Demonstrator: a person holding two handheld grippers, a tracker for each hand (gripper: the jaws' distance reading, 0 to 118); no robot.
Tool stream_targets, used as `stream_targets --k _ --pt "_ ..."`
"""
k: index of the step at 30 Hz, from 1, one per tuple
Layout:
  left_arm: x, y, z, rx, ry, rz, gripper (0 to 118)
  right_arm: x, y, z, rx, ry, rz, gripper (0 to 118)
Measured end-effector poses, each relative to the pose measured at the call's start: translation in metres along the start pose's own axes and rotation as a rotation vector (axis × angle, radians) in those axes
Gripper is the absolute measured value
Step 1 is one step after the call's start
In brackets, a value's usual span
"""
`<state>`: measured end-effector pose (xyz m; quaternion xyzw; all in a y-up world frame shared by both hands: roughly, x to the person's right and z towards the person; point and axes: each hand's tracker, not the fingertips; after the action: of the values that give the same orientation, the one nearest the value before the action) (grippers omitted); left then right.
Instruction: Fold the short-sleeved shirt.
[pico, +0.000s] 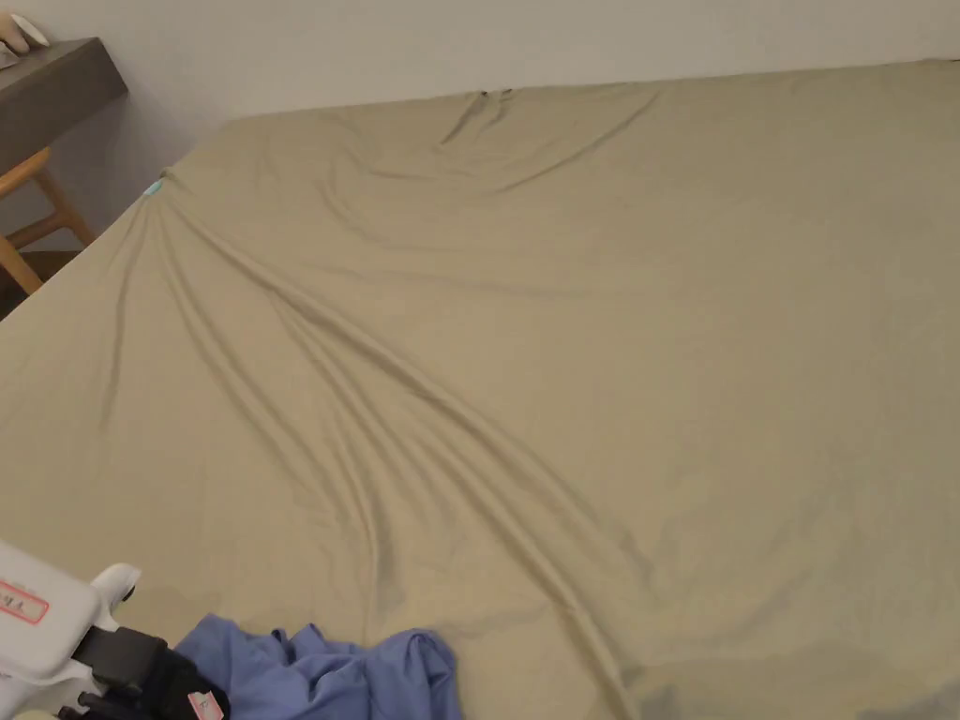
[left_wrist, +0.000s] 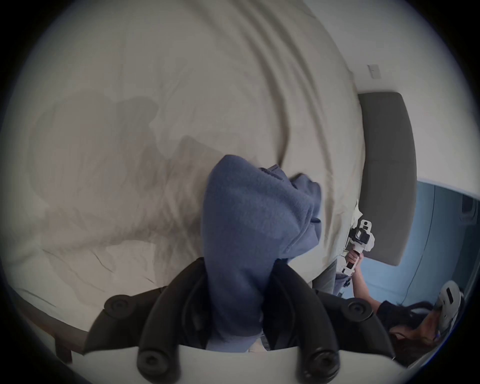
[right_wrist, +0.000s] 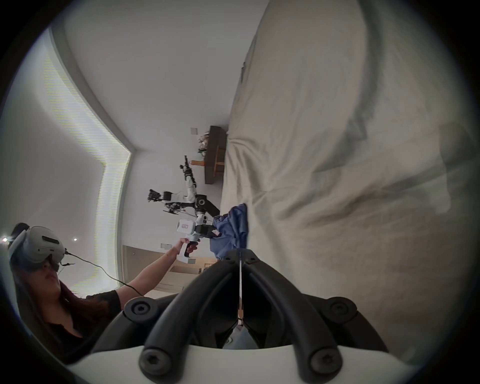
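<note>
Shirt (pico: 323, 670) bunched at near edge of bed (pico: 562, 328). Left gripper (left_wrist: 237, 298) clamped on shirt. Right gripper (right_wrist: 240, 262) jaws together, empty, beside shirt. Step: laying out. Next: spread flat mid-bed.

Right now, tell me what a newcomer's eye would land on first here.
The bunched blue shirt stands out at the near edge of the wide tan bed sheet, whose long creases fan out from the far left corner. The left gripper has its jaws clamped on a thick fold of that shirt. The right gripper is shut, nothing visibly between its jaws.
</note>
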<state>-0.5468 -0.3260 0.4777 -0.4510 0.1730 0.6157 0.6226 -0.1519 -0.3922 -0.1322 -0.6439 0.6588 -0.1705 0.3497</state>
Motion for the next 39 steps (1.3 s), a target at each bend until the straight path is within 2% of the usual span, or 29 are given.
stream_targets --k 2,5,6,7,8,9,10,11,13,14,15,16,17,19,20,21,22,25,27,30,32,33,34,35,36,37,39 --pt "0.001 -0.007 -0.010 0.053 0.033 0.017 27 -0.005 0.000 0.005 -0.002 -0.016 -0.008 3" --pt "0.002 -0.022 -0.007 0.091 -0.008 0.097 29 -0.010 0.000 0.022 0.039 -0.033 -0.007 3" --pt "0.006 -0.027 -0.007 0.096 0.011 0.119 36 -0.011 0.000 0.027 0.056 -0.033 -0.012 3" --pt "0.014 -0.031 -0.008 0.111 0.066 0.129 72 -0.013 0.001 0.032 0.082 -0.052 -0.017 3" --pt "0.018 -0.035 -0.002 0.112 0.207 0.134 104 -0.015 0.002 0.038 0.109 -0.082 -0.011 3" --pt "0.026 -0.038 -0.004 0.100 0.339 0.122 118 -0.015 0.005 0.050 0.128 -0.114 0.002 3" --pt "0.041 -0.044 -0.002 0.102 0.496 0.114 118 -0.019 0.009 0.057 0.145 -0.170 0.008 3" --pt "0.055 -0.051 0.008 0.206 0.623 0.077 118 -0.026 0.013 0.064 0.161 -0.253 0.022 3" --pt "0.090 -0.074 0.030 0.381 0.651 0.039 118 -0.046 0.024 0.084 0.200 -0.436 0.085 3" --pt "0.113 -0.085 0.042 0.552 0.629 0.069 118 -0.059 0.028 0.093 0.239 -0.478 0.133 3" --pt "0.141 -0.099 0.052 0.707 0.551 0.046 118 -0.078 0.033 0.104 0.277 -0.486 0.226 3" --pt "0.162 -0.108 0.064 0.836 0.487 0.009 118 -0.098 0.038 0.112 0.317 -0.581 0.274 3" --pt "0.196 -0.122 0.070 0.972 0.453 -0.030 118 -0.119 0.043 0.122 0.355 -0.630 0.339 3" --pt "0.262 -0.147 0.078 1.168 0.370 -0.126 118 -0.164 0.050 0.140 0.453 -0.648 0.469 3" --pt "0.291 -0.157 0.083 1.244 0.317 -0.190 118 -0.194 0.051 0.148 0.516 -0.725 0.552 3" --pt "0.322 -0.171 0.082 1.312 0.293 -0.262 118 -0.219 0.050 0.157 0.580 -0.755 0.625 3" --pt "0.355 -0.188 0.078 1.403 0.289 -0.332 118 -0.247 0.045 0.167 0.652 -0.755 0.692 3" --pt "0.436 -0.228 0.057 1.649 0.415 -0.530 118 -0.320 0.024 0.194 0.859 -0.685 0.785 3" --pt "0.477 -0.254 0.046 1.756 0.452 -0.629 118 -0.359 0.005 0.205 0.961 -0.697 0.863 3" --pt "0.519 -0.265 0.039 1.745 0.343 -0.700 118 -0.398 -0.011 0.212 1.012 -0.754 1.007 3" --pt "0.548 -0.270 0.031 1.728 0.351 -0.716 118 -0.413 -0.020 0.211 1.016 -0.785 1.059 3" --pt "0.556 -0.271 0.028 1.716 0.354 -0.750 106 -0.416 -0.020 0.209 1.018 -0.774 1.039 3" --pt "0.562 -0.271 0.024 1.705 0.361 -0.775 64 -0.418 -0.023 0.210 1.027 -0.777 1.037 3" --pt "0.568 -0.270 0.021 1.703 0.393 -0.796 11 -0.419 -0.026 0.211 1.037 -0.775 1.042 3" --pt "0.582 -0.268 0.013 1.686 0.429 -0.804 0 -0.421 -0.028 0.211 1.048 -0.773 1.038 3" --pt "0.583 -0.270 0.012 1.723 0.438 -0.794 0 -0.422 -0.028 0.211 1.050 -0.763 1.044 3" --pt "0.589 -0.269 0.019 1.682 0.366 -0.823 0 -0.424 -0.028 0.211 1.053 -0.781 1.059 3"
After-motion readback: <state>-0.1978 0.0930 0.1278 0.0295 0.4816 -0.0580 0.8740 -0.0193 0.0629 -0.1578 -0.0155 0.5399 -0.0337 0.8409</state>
